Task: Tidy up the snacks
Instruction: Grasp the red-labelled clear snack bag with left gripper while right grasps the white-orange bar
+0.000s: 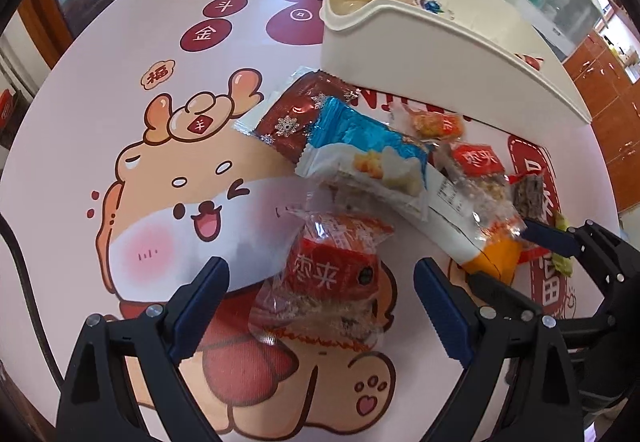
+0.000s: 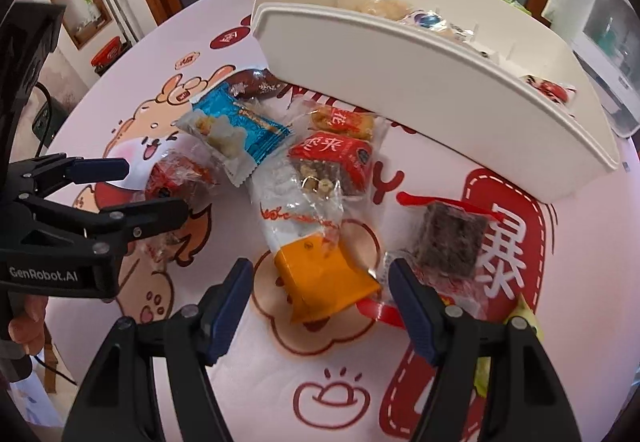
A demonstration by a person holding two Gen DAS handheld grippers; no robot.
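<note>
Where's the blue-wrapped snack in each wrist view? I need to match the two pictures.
Left wrist: blue-wrapped snack sits centre, overlapping the brown snowflake packet.
Right wrist: blue-wrapped snack lies upper left of centre.
Shared landmark: the white tray, just behind the pile.

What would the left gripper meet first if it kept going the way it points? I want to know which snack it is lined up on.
Most likely the red-labelled clear snack packet, lying between the open left gripper fingers on the table; depth is uncertain.
</note>
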